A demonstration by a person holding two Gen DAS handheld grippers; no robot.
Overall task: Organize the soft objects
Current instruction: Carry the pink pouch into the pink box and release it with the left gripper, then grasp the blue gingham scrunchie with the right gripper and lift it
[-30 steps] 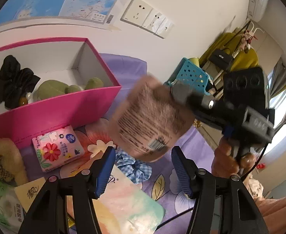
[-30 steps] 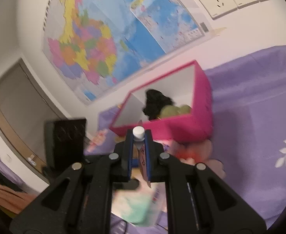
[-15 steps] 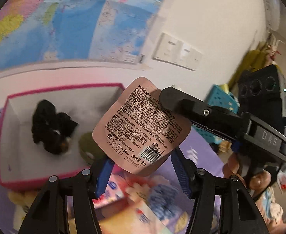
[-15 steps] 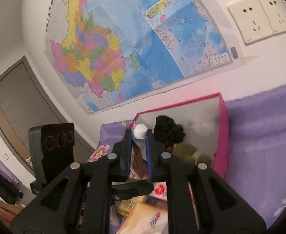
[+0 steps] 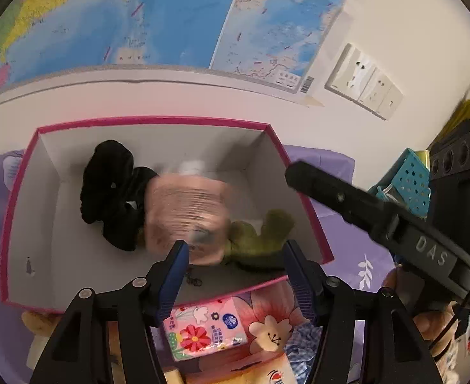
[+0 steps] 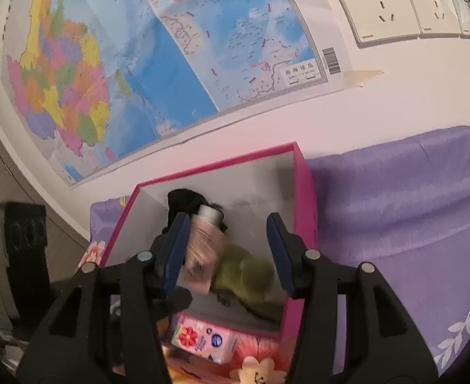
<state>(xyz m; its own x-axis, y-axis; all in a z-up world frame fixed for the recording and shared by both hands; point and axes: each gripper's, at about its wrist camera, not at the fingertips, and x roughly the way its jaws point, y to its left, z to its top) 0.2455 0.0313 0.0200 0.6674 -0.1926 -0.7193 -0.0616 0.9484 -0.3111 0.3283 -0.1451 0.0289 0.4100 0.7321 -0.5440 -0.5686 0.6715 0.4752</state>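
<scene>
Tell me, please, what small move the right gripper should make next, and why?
Probably draw the right gripper back from the pink box. Its jaws have just been opening, and the blurred pink pouch is already inside, beside the black scrunchie and green plush.

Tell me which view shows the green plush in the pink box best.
The left wrist view: the green plush lies nearly whole in the pink box. In the right wrist view it is blurred, partly hidden behind the pink pouch.

Both wrist views look down into the pink box [image 5: 299,192].
</scene>
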